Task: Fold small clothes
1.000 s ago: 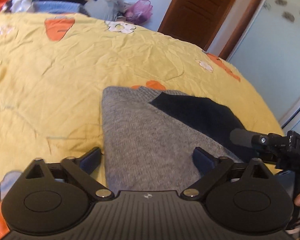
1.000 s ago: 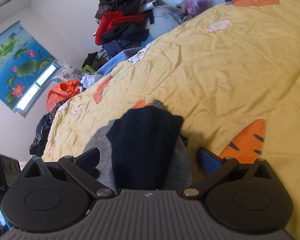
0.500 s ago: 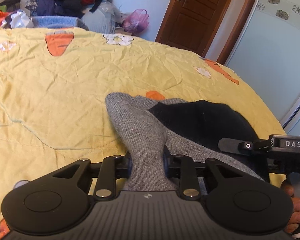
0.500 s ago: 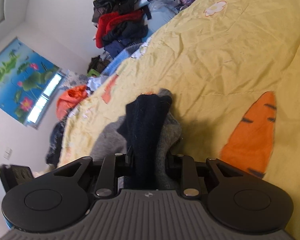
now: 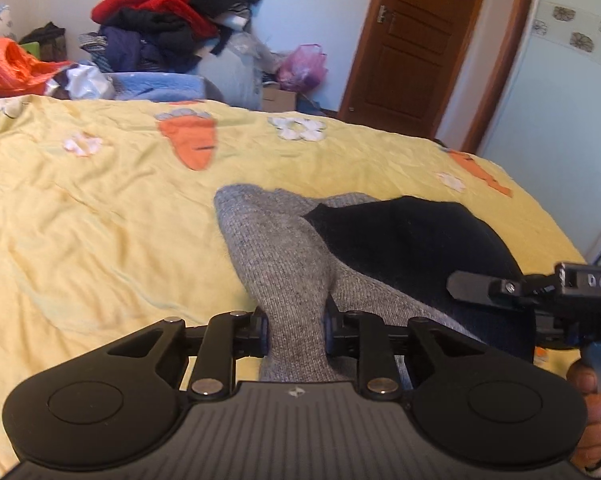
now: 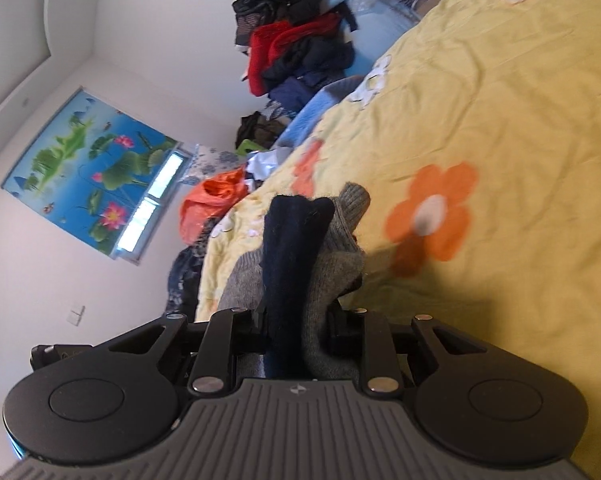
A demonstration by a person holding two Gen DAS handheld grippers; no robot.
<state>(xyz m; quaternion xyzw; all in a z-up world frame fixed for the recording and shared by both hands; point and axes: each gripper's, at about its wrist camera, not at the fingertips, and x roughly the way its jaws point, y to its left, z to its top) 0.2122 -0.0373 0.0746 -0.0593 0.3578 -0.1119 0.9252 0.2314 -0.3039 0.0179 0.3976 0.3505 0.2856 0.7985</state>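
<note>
- My left gripper [image 5: 296, 334] clamps a bunched grey corner of the knit garment [image 5: 284, 264]; my right gripper [image 6: 296, 334] pinches its dark navy part [image 6: 292, 248] together with grey fabric. Both sets of jaws have just been closing onto cloth.
- The garment lies on the yellow quilt [image 5: 100, 220], its near end lifted in my grips, its far end resting on the bed.
- I judge the fold barely begun: corners taken, nothing laid over yet.
- Open quilt stretches ahead and left; the bed edge and door [image 5: 416, 40] sit right, the clothes pile [image 5: 168, 20] far behind.
</note>
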